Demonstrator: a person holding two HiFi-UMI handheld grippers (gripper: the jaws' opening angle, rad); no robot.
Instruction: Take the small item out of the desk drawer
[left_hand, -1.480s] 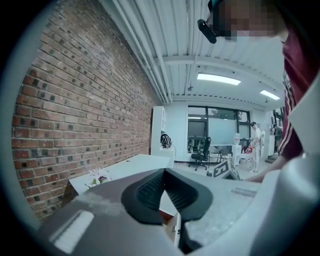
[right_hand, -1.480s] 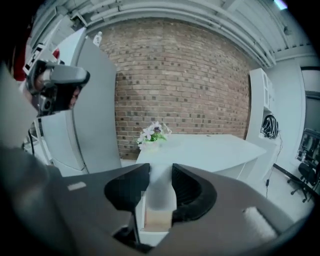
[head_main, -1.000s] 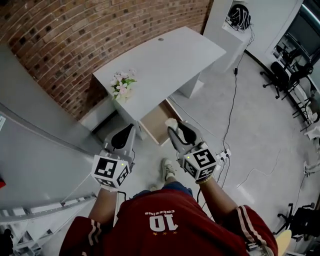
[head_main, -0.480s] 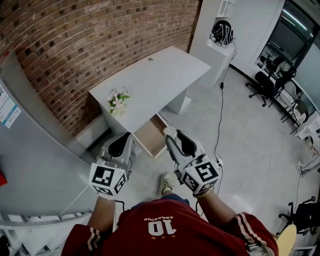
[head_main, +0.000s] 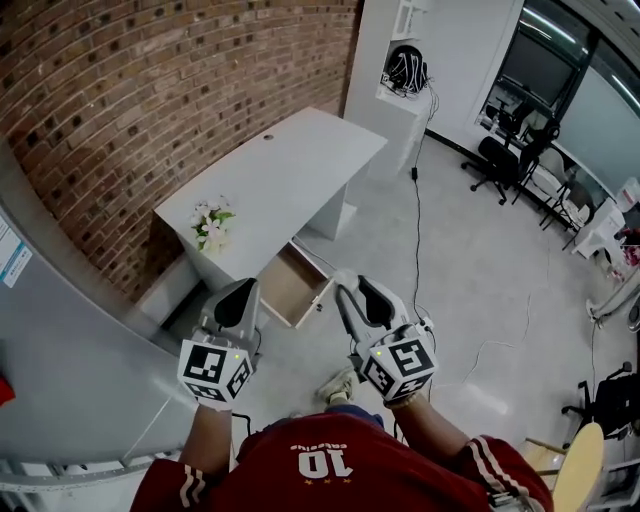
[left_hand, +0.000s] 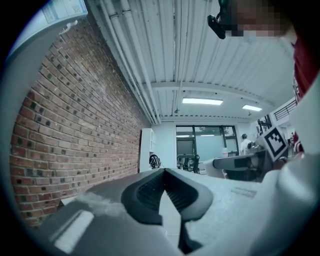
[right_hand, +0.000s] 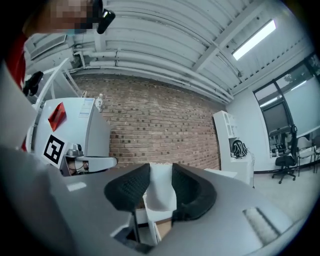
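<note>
Between R tongs: small white item, pinched; L tongs: pressed together

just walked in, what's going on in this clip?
A person stands at a white desk with a gripper in each hand. The right gripper has its jaws closed on a small white item, held clear of the open drawer. The left gripper is shut and empty beside it.
</note>
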